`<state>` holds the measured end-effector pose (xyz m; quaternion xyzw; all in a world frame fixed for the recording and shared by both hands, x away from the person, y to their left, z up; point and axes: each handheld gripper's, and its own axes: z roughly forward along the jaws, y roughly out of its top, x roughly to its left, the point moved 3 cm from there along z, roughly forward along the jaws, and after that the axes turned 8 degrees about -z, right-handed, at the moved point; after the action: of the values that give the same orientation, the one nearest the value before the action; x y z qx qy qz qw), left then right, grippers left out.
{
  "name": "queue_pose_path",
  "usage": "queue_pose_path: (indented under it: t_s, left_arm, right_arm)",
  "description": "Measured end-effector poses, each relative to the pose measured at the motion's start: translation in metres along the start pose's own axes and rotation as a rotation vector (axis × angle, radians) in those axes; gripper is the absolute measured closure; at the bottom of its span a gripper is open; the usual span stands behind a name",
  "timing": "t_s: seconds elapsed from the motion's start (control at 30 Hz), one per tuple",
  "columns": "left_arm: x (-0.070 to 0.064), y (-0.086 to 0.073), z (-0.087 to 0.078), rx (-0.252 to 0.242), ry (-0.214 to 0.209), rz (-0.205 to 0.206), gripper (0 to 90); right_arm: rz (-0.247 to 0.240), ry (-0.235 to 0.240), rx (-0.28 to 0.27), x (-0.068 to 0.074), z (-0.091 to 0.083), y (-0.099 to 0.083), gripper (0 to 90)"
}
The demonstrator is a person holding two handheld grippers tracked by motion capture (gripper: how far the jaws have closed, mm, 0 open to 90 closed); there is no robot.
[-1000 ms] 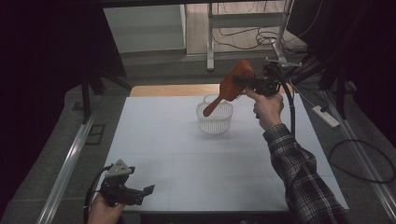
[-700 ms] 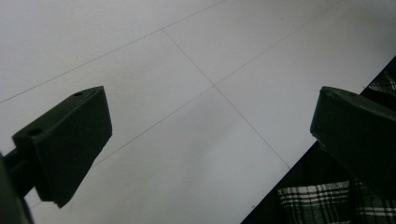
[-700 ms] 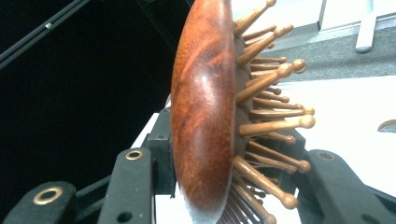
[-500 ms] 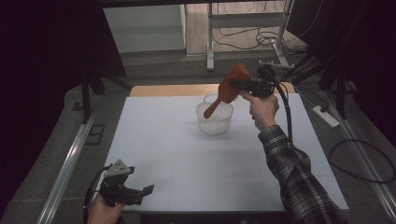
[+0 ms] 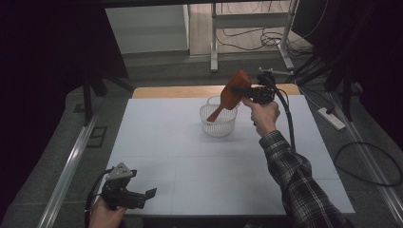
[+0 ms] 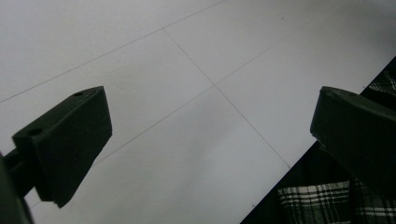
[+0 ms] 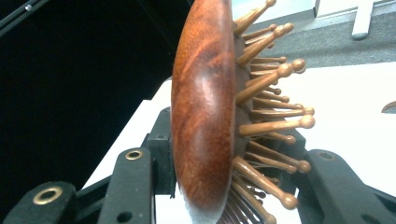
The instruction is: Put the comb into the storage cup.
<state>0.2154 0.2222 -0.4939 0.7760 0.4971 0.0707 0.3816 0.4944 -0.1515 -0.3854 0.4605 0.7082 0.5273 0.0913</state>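
1. Seen from the high view, your right gripper (image 5: 248, 92) holds the hairbrush (image 5: 231, 93) tilted, its handle dipping into the basket (image 5: 218, 124) on the table (image 5: 190, 166).
2. In the left gripper view, your left gripper (image 6: 205, 140) has its jaws wide apart, empty.
3. In the right gripper view, your jaws clamp the brush head.

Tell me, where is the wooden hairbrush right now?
In the high view, the wooden hairbrush is held up by the right gripper at the table's far side, its handle pointing down into the clear plastic basket.
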Motion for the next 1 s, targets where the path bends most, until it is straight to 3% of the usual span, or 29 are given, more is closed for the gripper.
queue_pose_path:
  t_s: [1.0]
  left_arm:
    - [0.000,0.000,0.000,0.002,0.006,0.001,0.0]
  right_arm:
    - [0.002,-0.041,0.055,-0.008,0.023,-0.033,53.2]
